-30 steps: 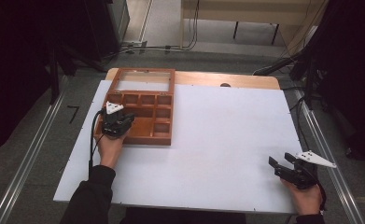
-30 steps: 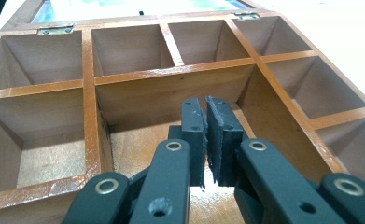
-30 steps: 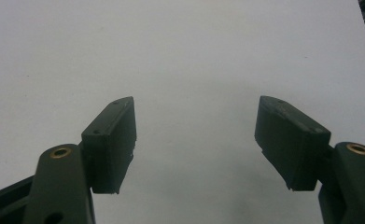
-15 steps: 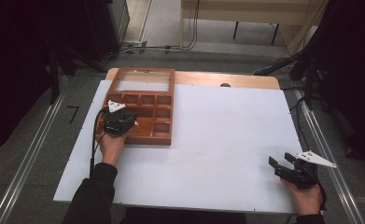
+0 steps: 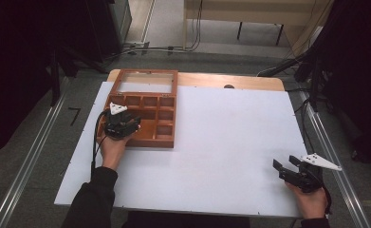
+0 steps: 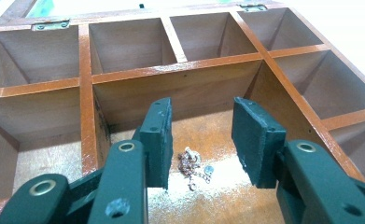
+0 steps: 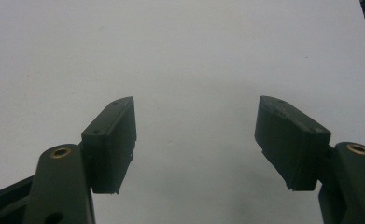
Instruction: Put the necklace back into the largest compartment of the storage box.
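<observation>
A brown wooden box (image 5: 166, 124) with several compartments and an open glass lid (image 5: 146, 81) sits at the table's far left. My left gripper (image 5: 132, 124) hangs over its front left part. In the left gripper view, my left gripper (image 6: 201, 140) is open above a wide compartment, and a small coppery chain (image 6: 192, 164) lies on that compartment's floor between the jaws, untouched. My right gripper (image 5: 285, 167) rests near the table's front right edge. Its jaws (image 7: 196, 140) stand wide open over bare white board, holding nothing.
The white board (image 5: 221, 137) covers most of the wooden table (image 5: 230, 80). Dark curtains and cables flank both sides, and metal rails run along the floor left and right. The box's other compartments (image 6: 124, 44) look empty.
My left gripper has shifted slightly forward and right over the box. The right gripper has stayed in place.
</observation>
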